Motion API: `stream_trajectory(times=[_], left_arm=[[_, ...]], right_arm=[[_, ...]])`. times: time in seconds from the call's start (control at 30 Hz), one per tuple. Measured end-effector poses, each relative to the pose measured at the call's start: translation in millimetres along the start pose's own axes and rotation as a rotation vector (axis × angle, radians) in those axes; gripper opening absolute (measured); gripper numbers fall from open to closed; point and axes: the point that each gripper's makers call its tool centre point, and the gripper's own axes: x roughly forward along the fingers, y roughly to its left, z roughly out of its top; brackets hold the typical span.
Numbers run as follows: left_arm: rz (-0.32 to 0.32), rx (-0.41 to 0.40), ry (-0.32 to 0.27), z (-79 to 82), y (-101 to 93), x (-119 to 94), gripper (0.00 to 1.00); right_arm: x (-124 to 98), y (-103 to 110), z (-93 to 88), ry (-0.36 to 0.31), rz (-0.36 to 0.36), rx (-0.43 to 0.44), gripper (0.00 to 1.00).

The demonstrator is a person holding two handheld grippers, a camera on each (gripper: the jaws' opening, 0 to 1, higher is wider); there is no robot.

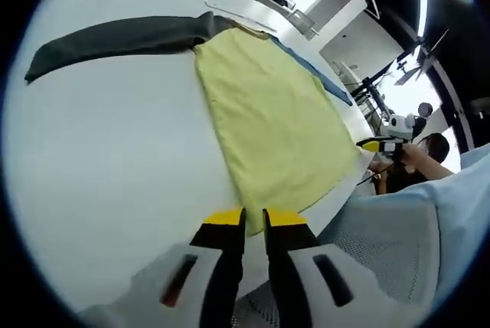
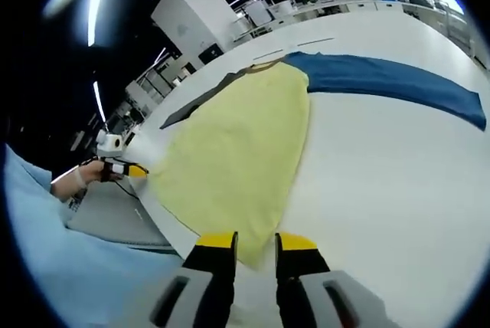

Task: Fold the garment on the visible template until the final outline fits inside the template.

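A long-sleeved garment lies flat on the white table [image 1: 115, 159]. Its body is yellow [image 1: 268, 113] [image 2: 237, 152], one sleeve dark grey [image 1: 107, 41] [image 2: 203, 102], the other blue [image 1: 325, 83] [image 2: 390, 79]. My left gripper [image 1: 254, 219] sits at one hem corner, jaws drawn to a narrow slit where the hem meets the tips. My right gripper [image 2: 256, 242] sits at the other hem corner, jaws apart with the corner of the fabric between them. Each gripper also appears in the other view, held by a hand: the right gripper [image 1: 380, 144], the left gripper [image 2: 122, 165].
The table edge runs just beyond the hem, with a light blue sleeve [image 2: 53, 259] and a grey mesh surface [image 1: 367, 244] below it. Thin line marks [image 1: 230, 10] lie on the table past the collar. Desks and equipment stand in the background.
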Motion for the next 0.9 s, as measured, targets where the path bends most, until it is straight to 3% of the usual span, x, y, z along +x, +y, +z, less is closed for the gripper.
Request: stream_trajectory(times=[0.1,0.17,0.2,0.33,0.43,0.57,0.63,0.73,0.9], left_arm=[[0.015,0.105,-0.05,11.1,0.2,-1,0.3],[0.006,0.115,-0.06,13.0,-3.3,-2,0.42],[0.008,0.169,-0.108,22.0,-4.0,-2,0.48],[0.05,0.256,-0.113,25.6,-2.2,1,0.74],[0.053,0.264,-0.102,25.4,-0.5,3,0.8],[0.095,0.294,-0.121,31.2,5.5,4,0.99],[0.1,0.308,-0.124,33.0,7.7,3,0.99],[0.12,0.311,-0.142,37.8,11.1,3,0.99],[0.122,0.298,-0.159,44.2,10.1,3,0.98]], right_arm=[[0,1,5.1,-0.024,-0.009,-0.042,0.34],[0,1,9.2,-0.044,-0.013,-0.078,0.46],[1,1,10.2,-0.048,-0.017,-0.08,0.51],[1,2,17.1,-0.082,-0.029,-0.113,0.67],[0,-3,19.9,-0.095,-0.048,-0.116,0.76],[-3,-13,26.4,-0.121,-0.101,-0.12,0.95],[-5,-17,29.4,-0.128,-0.114,-0.115,1.0],[-9,-30,39.4,-0.162,-0.138,-0.08,1.0],[-26,-67,65.5,-0.223,-0.231,-0.058,1.0]])
